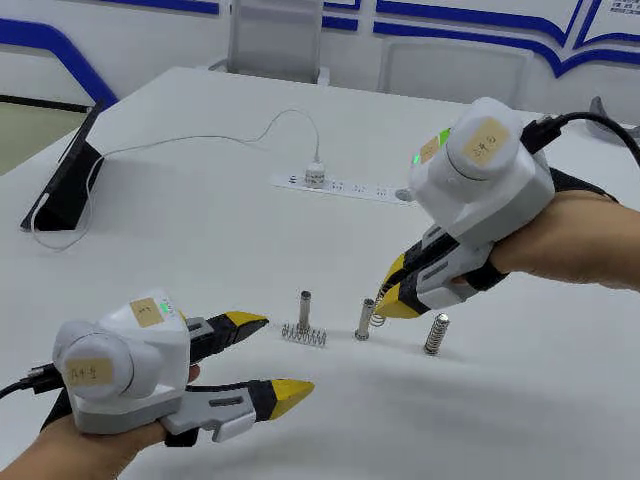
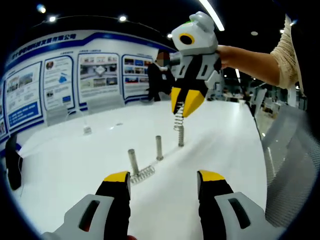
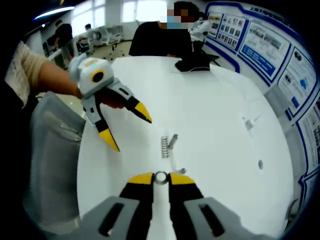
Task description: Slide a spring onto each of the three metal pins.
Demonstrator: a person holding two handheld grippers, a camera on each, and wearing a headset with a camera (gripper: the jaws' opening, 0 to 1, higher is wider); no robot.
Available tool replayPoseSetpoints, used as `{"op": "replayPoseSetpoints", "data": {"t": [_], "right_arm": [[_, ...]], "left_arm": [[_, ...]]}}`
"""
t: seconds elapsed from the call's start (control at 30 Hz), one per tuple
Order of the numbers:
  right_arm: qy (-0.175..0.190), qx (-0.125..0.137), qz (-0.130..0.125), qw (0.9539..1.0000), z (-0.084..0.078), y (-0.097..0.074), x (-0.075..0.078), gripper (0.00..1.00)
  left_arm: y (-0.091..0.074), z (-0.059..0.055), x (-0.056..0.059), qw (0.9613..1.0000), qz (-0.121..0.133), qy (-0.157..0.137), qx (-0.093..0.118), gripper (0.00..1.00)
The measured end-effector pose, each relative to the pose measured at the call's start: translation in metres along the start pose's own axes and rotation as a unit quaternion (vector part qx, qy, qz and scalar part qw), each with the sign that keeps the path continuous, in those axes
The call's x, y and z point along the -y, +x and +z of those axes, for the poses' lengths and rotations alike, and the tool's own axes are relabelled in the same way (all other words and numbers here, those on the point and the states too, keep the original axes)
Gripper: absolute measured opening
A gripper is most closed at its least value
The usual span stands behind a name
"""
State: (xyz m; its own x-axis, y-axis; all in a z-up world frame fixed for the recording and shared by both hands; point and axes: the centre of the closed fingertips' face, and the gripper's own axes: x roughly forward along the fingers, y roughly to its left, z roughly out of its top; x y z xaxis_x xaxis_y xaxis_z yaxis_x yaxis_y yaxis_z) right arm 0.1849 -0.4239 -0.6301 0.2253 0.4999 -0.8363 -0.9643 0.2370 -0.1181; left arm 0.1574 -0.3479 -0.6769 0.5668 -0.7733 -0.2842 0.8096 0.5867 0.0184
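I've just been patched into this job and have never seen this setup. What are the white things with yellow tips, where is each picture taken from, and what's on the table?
There is no robot here. A person holds a two-jaw gripper in each hand. The head view comes from a headset looking down at the white table. The two round pictures come from cameras riding on the grippers.

The left gripper is open and holds nothing. The right gripper is shut on a spring, close to the middle pin.

A bare pin stands with a loose spring lying beside it. The third pin already wears a spring. Further back lie a power strip and a dark screen.
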Motion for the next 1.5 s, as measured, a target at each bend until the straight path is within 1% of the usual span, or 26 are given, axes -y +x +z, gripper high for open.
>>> {"op": "replayPoseSetpoints", "data": {"t": [0.13,0.2,0.63,0.9,1.27,1.5], "right_arm": [[0.012,-0.001,-0.01,0.9999,-0.001,0.002,0.012,0.12],[0.015,-0.001,-0.013,0.9998,-0.001,0.004,0.015,0.12],[0.026,-0.008,-0.024,0.9993,0.0,0.017,0.028,0.12],[0.034,-0.016,-0.017,0.9991,-0.004,0.027,0.03,0.12],[0.038,-0.026,-0.012,0.9989,-0.009,0.035,0.032,0.12],[0.04,-0.033,-0.008,0.9986,-0.012,0.043,0.032,0.12]], "left_arm": [[-0.001,-0.001,0.0,1.0,0.002,0.0,-0.002,0.55],[-0.002,-0.002,-0.001,1.0,0.003,0.0,-0.003,0.56],[-0.002,-0.004,-0.002,0.9999,0.007,-0.008,-0.005,0.59],[-0.003,-0.005,-0.003,0.9999,0.009,-0.011,-0.004,0.6],[-0.006,-0.008,-0.005,0.9998,0.013,-0.013,-0.006,0.59],[-0.006,-0.008,-0.006,0.9998,0.013,-0.014,-0.008,0.59]]}}
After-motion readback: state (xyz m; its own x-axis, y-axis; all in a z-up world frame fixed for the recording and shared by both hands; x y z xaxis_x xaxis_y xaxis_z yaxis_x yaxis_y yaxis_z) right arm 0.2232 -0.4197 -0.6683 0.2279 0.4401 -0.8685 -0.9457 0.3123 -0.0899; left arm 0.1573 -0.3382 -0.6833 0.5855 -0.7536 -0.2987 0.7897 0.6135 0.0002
